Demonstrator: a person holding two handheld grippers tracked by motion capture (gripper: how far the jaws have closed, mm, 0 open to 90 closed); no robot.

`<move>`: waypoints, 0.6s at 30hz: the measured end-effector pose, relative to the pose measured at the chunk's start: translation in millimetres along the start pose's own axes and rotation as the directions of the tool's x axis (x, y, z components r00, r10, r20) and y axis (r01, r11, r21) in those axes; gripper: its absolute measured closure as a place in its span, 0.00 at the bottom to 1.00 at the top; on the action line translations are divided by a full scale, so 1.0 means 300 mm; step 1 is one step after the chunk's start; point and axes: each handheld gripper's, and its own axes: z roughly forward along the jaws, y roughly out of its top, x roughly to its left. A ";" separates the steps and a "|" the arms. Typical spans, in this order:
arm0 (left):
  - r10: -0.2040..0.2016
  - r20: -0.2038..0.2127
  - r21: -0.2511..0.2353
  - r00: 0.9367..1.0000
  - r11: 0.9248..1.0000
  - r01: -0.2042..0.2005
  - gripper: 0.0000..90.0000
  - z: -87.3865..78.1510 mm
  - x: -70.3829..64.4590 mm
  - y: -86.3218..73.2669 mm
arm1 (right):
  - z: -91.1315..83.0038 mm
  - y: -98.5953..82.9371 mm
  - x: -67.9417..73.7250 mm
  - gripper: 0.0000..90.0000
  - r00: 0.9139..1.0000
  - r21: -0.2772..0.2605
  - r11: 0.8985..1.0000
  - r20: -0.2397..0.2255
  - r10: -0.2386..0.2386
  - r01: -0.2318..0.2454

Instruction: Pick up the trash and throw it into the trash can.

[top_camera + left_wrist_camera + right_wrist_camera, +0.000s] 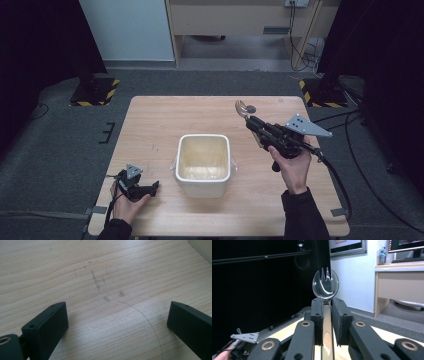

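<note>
Right gripper [248, 118] is clamped on a clear spork [325, 285], held above the table's [150, 125] far right; the handle runs along the jaws, tines outward. White tub [203, 165] sits toward the person's left, nearer. Left gripper [117, 325] rests at the near-left, jaws apart, nothing between them.

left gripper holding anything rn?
No, the left gripper is open in its own view, jaws wide apart over bare wooden table.

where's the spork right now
The clear spork is clamped in the right gripper, head sticking out past the jaws, raised over the table's far right area, beyond and to the right of the white tub.
</note>
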 end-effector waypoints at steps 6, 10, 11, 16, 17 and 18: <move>0.000 0.000 0.000 1.000 1.000 0.000 0.03 0.000 0.000 0.000 | 0.043 0.001 0.037 0.89 0.999 0.007 1.000 -0.037 -0.003 0.003; 0.000 0.000 0.000 1.000 1.000 0.000 0.03 0.000 0.000 0.000 | 0.071 -0.013 0.054 0.89 0.999 0.021 1.000 -0.051 -0.005 0.006; 0.000 0.000 0.000 1.000 1.000 0.000 0.03 0.000 0.000 0.000 | 0.071 -0.013 0.054 0.89 0.999 0.021 1.000 -0.051 -0.005 0.006; 0.000 0.000 0.000 1.000 1.000 0.000 0.03 0.001 0.000 0.000 | 0.110 -0.046 0.073 0.89 0.997 0.044 0.999 -0.080 0.012 -0.009; 0.000 0.000 0.000 1.000 1.000 0.000 0.03 0.001 0.000 0.000 | 0.110 -0.046 0.073 0.89 0.997 0.044 0.999 -0.080 0.012 -0.009; 0.000 0.000 0.000 1.000 1.000 0.000 0.03 0.001 0.000 0.001 | 0.114 -0.051 0.075 0.89 0.997 0.048 0.999 -0.082 0.014 -0.011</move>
